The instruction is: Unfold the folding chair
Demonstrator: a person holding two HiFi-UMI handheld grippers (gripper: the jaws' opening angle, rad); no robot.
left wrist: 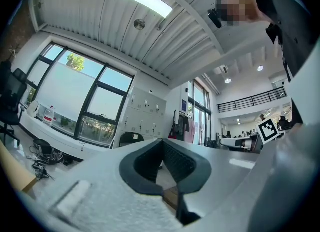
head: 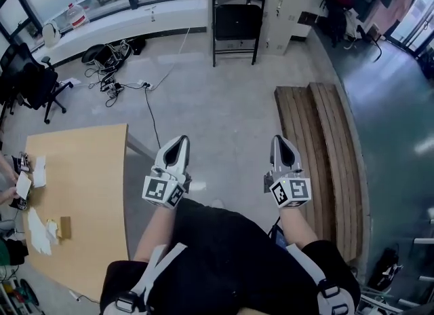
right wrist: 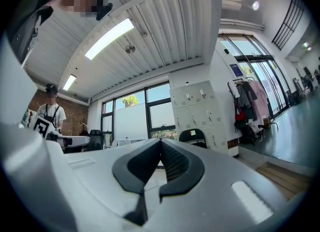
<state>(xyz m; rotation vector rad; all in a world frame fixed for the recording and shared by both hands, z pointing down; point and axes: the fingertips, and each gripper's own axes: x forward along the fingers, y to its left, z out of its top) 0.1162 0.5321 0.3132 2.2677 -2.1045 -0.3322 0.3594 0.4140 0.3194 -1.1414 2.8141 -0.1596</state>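
1. The left claw [head: 179, 141] is clenched, its jaws tip to tip, with nothing between them.
2. The right claw [head: 283, 141] is also clenched and empty. Both are held about level above the floor [head: 217, 103], pointing toward the chair.
3. The lockers [head: 285, 8] have their doors shut.
4. The folding chair [head: 237, 18] stands well ahead against the lockers. It looks folded, with its long axis upright and its black front facing the person.
5. The tabletop [head: 88, 191] at the left carries papers [head: 37, 232].
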